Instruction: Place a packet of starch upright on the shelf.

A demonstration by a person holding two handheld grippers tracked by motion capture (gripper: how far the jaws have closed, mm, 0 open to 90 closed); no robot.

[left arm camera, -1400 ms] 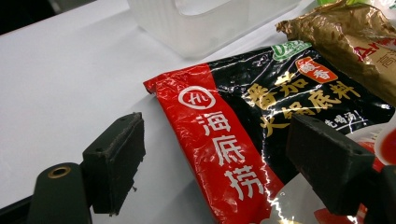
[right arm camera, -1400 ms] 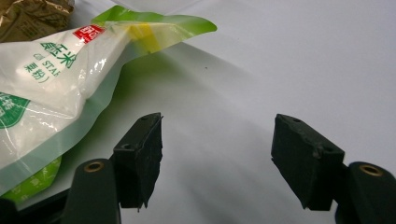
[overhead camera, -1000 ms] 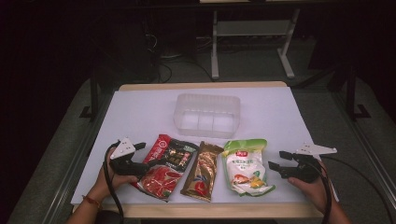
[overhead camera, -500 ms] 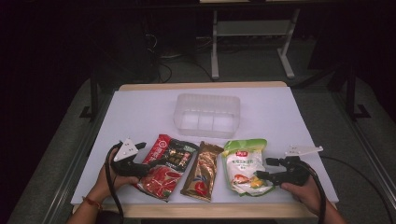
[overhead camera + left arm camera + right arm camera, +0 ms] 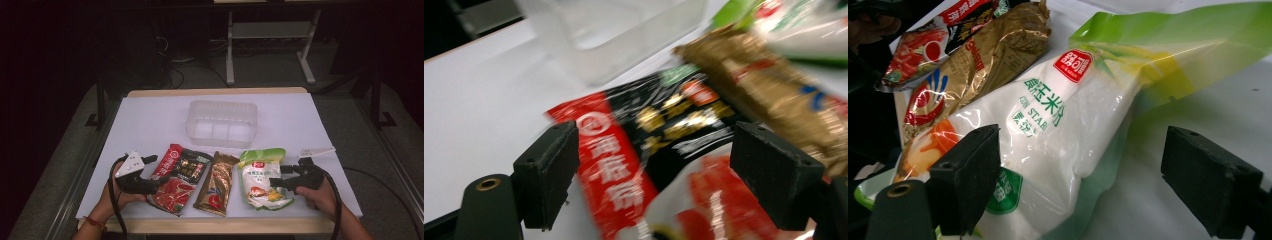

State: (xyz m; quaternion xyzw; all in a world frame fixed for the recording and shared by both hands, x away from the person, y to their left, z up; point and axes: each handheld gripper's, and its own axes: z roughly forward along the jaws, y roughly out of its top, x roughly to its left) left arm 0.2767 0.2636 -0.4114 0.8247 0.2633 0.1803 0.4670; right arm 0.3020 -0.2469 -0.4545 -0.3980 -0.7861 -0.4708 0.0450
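On the white table [image 5: 150,125], near your edge, three packets lie side by side: a red-and-black packet [image 5: 179,177] at the left, a gold packet [image 5: 216,182] in the middle and a green-and-white packet [image 5: 262,177] at the right, with a clear plastic container [image 5: 222,122] standing just beyond them. Your left gripper [image 5: 150,186] lies over the red-and-black packet's near left part, jaws spread wide with the packet showing between them. Your right gripper [image 5: 277,176] sits at the green-and-white packet's right edge, its jaws having just been opening, now spread to either side of the packet, not pinching it.
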